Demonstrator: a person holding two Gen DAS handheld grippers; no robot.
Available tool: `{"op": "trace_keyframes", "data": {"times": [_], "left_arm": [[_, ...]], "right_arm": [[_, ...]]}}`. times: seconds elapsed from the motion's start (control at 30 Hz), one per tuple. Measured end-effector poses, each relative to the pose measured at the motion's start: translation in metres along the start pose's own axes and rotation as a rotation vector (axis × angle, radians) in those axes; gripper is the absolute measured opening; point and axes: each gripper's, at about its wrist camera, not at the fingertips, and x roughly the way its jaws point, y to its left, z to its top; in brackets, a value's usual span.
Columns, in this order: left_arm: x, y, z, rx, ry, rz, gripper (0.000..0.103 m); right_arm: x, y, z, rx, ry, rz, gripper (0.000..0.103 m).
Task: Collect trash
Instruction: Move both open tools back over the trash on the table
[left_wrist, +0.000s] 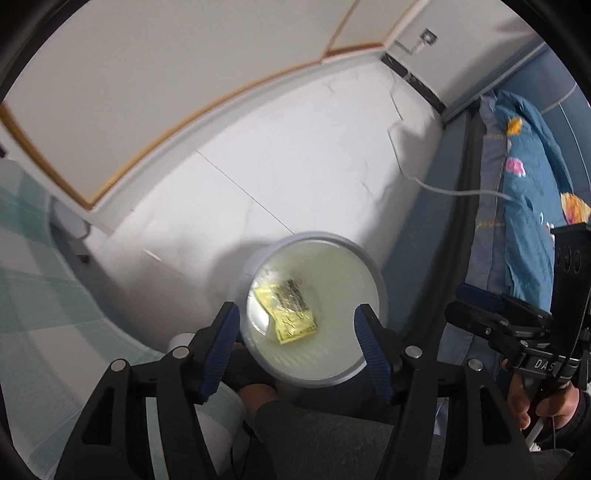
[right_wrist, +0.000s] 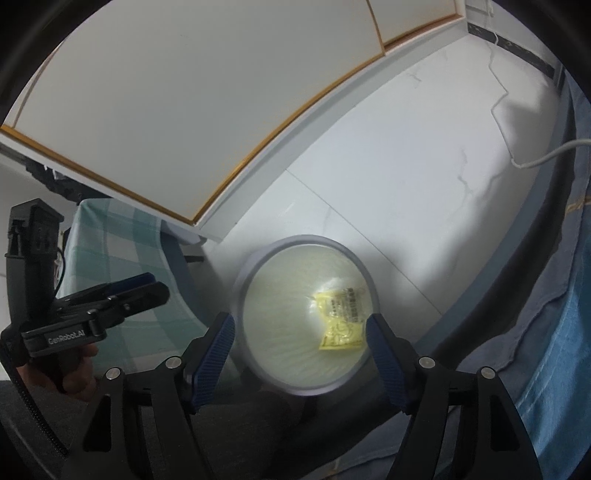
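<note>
A round white bin (left_wrist: 369, 266) stands on the white tiled floor, seen from above. A crumpled yellow wrapper (left_wrist: 290, 312) lies at its bottom. My left gripper (left_wrist: 297, 332) hangs open and empty above the bin's opening. In the right wrist view the same bin (right_wrist: 243, 291) holds the wrapper (right_wrist: 341, 319), and my right gripper (right_wrist: 299, 338) is open and empty above it. The right gripper also shows in the left wrist view (left_wrist: 491, 310), at the right. The left gripper shows in the right wrist view (right_wrist: 122, 295), at the left.
A table with a green checked cloth (right_wrist: 110, 266) stands left of the bin. A bed with blue bedding (left_wrist: 524, 192) lies to the right. A white cable (right_wrist: 539, 158) runs over the floor. White cabinet doors (right_wrist: 184, 103) stand behind. My dark-trousered leg (left_wrist: 332, 435) is below.
</note>
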Motion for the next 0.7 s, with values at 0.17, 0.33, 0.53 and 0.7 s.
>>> {"op": "trace_keyframes", "data": {"times": [0.17, 0.33, 0.53, 0.7], "left_arm": [[-0.032, 0.005, -0.004, -0.030, -0.091, 0.054, 0.061], [-0.064, 0.013, -0.010, -0.060, -0.192, 0.083, 0.061], [-0.104, 0.017, -0.024, -0.096, -0.316, 0.130, 0.061], [-0.138, 0.032, -0.041, -0.139, -0.416, 0.169, 0.061]], "right_arm": [[-0.020, 0.018, 0.001, -0.042, -0.053, 0.000, 0.076], [-0.047, 0.042, 0.002, -0.107, -0.122, -0.006, 0.076], [-0.086, 0.080, 0.004, -0.187, -0.247, 0.002, 0.076], [-0.115, 0.121, 0.005, -0.284, -0.331, 0.026, 0.076]]}}
